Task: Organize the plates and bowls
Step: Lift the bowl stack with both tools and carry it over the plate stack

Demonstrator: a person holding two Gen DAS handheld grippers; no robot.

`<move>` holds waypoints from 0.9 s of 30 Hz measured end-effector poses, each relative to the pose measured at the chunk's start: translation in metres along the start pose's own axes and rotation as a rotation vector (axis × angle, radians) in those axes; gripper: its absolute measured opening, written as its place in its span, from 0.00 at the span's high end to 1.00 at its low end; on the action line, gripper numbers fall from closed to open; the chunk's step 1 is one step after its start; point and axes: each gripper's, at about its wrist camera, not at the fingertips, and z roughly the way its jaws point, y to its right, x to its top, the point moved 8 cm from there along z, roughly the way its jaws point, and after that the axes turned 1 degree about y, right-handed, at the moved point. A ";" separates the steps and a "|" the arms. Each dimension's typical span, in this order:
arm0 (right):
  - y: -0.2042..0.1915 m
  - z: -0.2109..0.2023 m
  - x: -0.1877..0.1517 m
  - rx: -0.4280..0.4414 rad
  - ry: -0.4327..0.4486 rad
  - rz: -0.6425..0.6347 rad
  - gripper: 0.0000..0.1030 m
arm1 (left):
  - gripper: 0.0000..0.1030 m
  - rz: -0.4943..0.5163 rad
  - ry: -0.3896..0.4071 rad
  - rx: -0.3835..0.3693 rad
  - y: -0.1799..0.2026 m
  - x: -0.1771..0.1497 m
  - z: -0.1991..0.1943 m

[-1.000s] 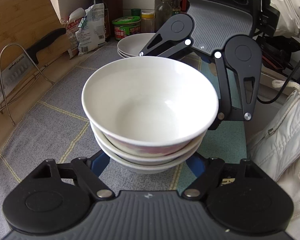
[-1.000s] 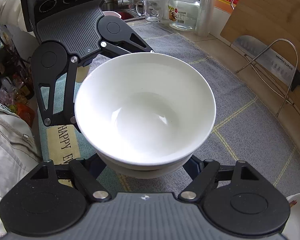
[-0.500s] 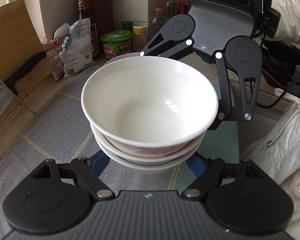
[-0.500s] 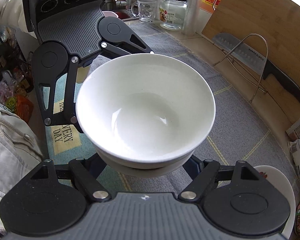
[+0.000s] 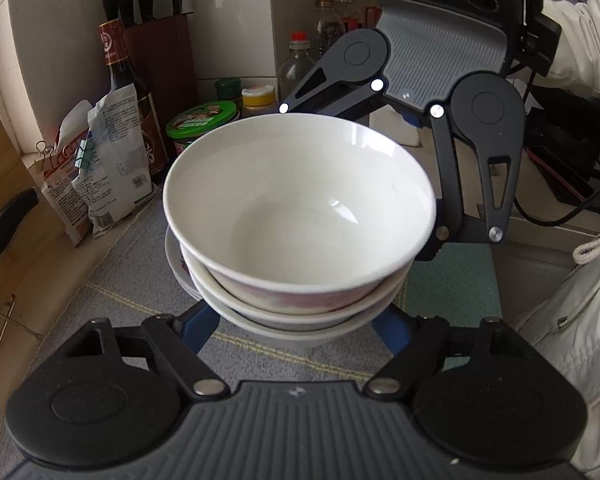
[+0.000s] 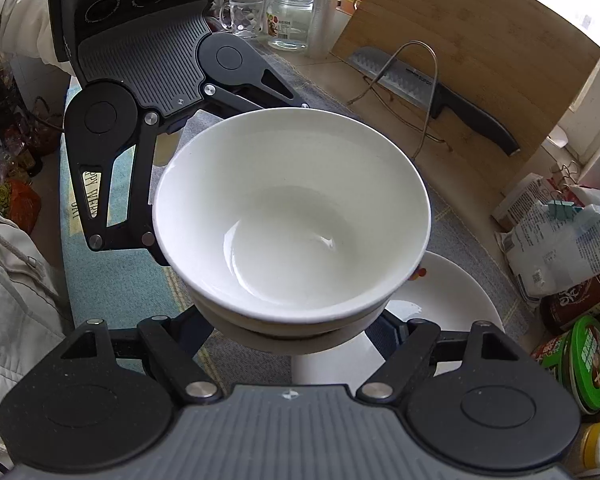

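Nesting white glossy bowls, pinkish band outside.

Counter under grey mat; on mat, white plates; bags beside.

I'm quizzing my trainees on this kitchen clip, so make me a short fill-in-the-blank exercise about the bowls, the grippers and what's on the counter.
1. The stack of bowls is carried by ____ grippers at once.
2. The knife leans against a ____ cutting board.
3. The jar by the dark bottle has a ____ lid.
4. In the right wrist view, a white ____ lies below the stack.

Missing words: two; wooden; green; plate
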 end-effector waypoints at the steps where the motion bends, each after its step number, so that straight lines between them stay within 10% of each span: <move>1: 0.004 -0.001 -0.002 -0.004 -0.001 0.004 0.18 | 0.20 0.001 -0.002 -0.004 -0.001 0.004 0.005; 27: 0.072 0.010 -0.053 -0.020 -0.039 0.059 0.18 | 0.20 0.003 -0.063 -0.022 -0.031 0.034 0.078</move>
